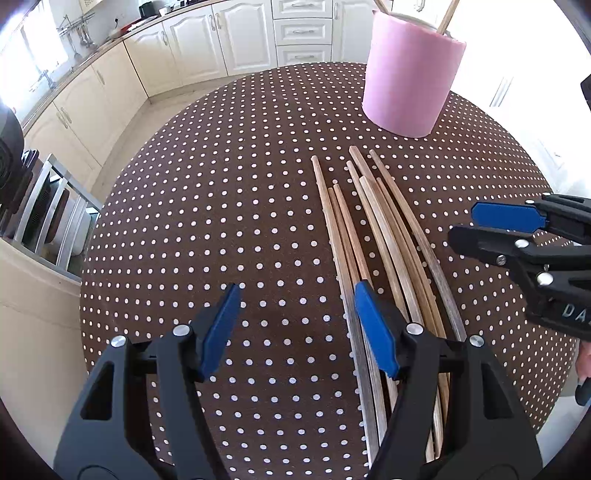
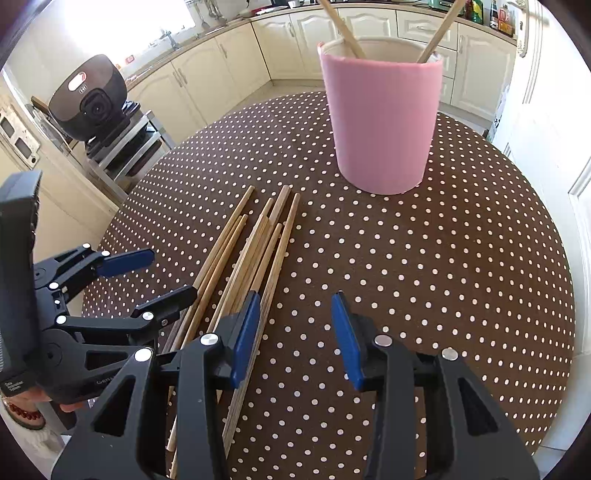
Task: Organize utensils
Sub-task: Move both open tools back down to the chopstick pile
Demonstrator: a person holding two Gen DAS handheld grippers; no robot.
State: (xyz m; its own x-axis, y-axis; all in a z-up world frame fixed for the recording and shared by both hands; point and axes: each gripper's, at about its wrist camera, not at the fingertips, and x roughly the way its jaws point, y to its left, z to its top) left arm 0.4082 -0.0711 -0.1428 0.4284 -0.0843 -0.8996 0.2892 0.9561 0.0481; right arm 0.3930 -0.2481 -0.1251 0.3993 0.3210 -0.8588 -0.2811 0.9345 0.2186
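Note:
Several wooden chopsticks (image 1: 373,229) lie side by side on the brown polka-dot table (image 1: 221,221), also in the right wrist view (image 2: 255,251). A pink cylindrical holder (image 1: 410,74) stands behind them with two chopsticks (image 2: 343,29) inside; it also shows in the right wrist view (image 2: 382,122). My left gripper (image 1: 295,325) is open and empty, its right finger over the near ends of the chopsticks. My right gripper (image 2: 295,332) is open and empty, just right of the chopsticks. Each gripper shows in the other's view: the right one (image 1: 480,225), the left one (image 2: 166,273).
Cream kitchen cabinets (image 1: 207,40) run behind the table. A metal chair (image 1: 55,214) stands at the table's left edge. A dark appliance (image 2: 90,96) sits on a metal rack (image 2: 125,147) to the left. The table (image 2: 443,258) is bare cloth right of the chopsticks.

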